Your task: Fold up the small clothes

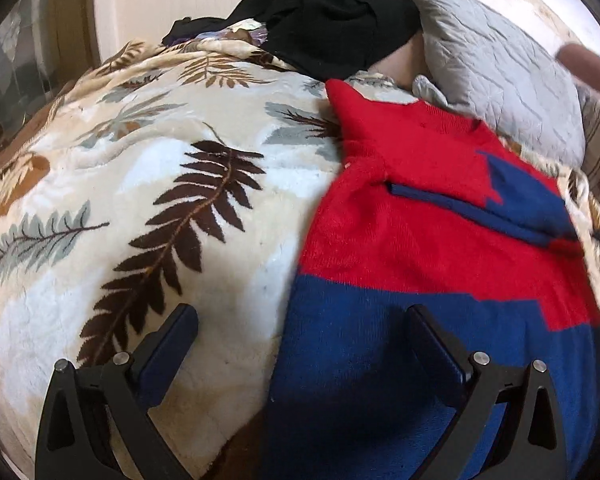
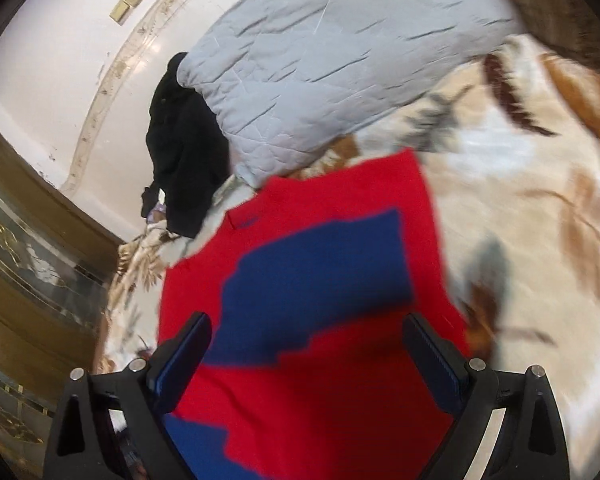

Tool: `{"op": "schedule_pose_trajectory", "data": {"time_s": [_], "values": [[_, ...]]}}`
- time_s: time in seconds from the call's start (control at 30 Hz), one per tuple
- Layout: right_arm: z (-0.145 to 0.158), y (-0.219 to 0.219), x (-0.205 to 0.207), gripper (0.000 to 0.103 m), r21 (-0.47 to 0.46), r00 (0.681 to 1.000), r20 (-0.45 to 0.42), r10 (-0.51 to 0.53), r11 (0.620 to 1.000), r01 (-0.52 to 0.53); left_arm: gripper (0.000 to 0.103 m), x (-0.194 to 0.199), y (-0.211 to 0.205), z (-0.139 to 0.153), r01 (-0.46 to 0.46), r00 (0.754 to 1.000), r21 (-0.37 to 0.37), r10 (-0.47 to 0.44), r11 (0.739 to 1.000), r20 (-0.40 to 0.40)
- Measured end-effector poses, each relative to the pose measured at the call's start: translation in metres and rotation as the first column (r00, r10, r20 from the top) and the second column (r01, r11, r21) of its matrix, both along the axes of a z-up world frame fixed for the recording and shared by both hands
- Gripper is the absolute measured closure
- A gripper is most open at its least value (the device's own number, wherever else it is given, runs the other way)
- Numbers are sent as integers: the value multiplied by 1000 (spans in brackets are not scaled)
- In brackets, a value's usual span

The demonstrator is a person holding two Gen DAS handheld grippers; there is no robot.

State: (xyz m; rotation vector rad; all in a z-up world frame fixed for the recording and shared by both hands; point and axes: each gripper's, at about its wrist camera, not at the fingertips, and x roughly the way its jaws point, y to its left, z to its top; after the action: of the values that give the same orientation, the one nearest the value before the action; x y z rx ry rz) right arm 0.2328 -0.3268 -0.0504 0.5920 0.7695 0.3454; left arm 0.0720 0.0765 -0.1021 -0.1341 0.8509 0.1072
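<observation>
A small red and blue knitted sweater (image 1: 428,240) lies spread on a leaf-patterned blanket (image 1: 148,184) on a bed. My left gripper (image 1: 300,316) is open just above the sweater's blue lower edge, its left finger over the blanket, its right finger over the blue knit. In the right wrist view the sweater (image 2: 324,280) fills the middle, and my right gripper (image 2: 308,332) is open and empty over its red and blue part. That view is blurred.
A black garment (image 1: 332,12) is piled at the head of the bed beside a grey quilted pillow (image 1: 496,64). The same pile (image 2: 188,152) and pillow (image 2: 324,52) show in the right wrist view. A wooden cabinet (image 2: 28,280) stands at the left.
</observation>
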Motion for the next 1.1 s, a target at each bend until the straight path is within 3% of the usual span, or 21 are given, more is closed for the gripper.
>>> {"op": "schedule_pose_trajectory", "data": {"time_s": [0.13, 0.23, 0.27, 0.33, 0.4, 0.43, 0.47, 0.7, 1.0, 1.1], "values": [[-37, 1, 50, 5, 32, 989, -145, 7, 999, -3, 0, 1, -1, -1, 12, 1000, -2, -12, 1000, -1], [-16, 11, 43, 4, 31, 994, -107, 10, 999, -7, 0, 0, 0, -1, 14, 1000, -2, -14, 1000, 1], [-4, 16, 38, 4, 66, 998, -50, 39, 997, -35, 0, 0, 0, -1, 13, 1000, 1, -13, 1000, 0], [3, 22, 38, 2, 13, 999, -4, 38, 999, -38, 0, 1, -2, -1, 13, 1000, 10, -13, 1000, -4], [-18, 26, 52, 0, -74, 994, -104, 30, 997, -38, 0, 0, -2, -1, 13, 1000, 12, -13, 1000, -3], [-35, 24, 55, 1, -62, 986, -164, 24, 997, -34, 0, 0, -2, -1, 13, 1000, 9, -13, 1000, -2], [-28, 22, 46, 2, -48, 994, -110, 7, 999, -12, 0, 0, -1, -1, 14, 1000, 7, -14, 1000, -1], [23, 28, -47, 1, -76, 999, 26, 43, 996, -41, 0, 0, -2, -1, 13, 1000, 12, -13, 1000, 1], [52, 10, -186, 1, -129, 986, 167, 28, 992, -6, 0, -3, -1, 3, 10, 1000, -1, -10, 1000, 5], [42, 5, -208, 1, -142, 990, 138, 18, 990, 2, 0, -18, 2, 17, -9, 1000, -20, 10, 1000, 19]]}}
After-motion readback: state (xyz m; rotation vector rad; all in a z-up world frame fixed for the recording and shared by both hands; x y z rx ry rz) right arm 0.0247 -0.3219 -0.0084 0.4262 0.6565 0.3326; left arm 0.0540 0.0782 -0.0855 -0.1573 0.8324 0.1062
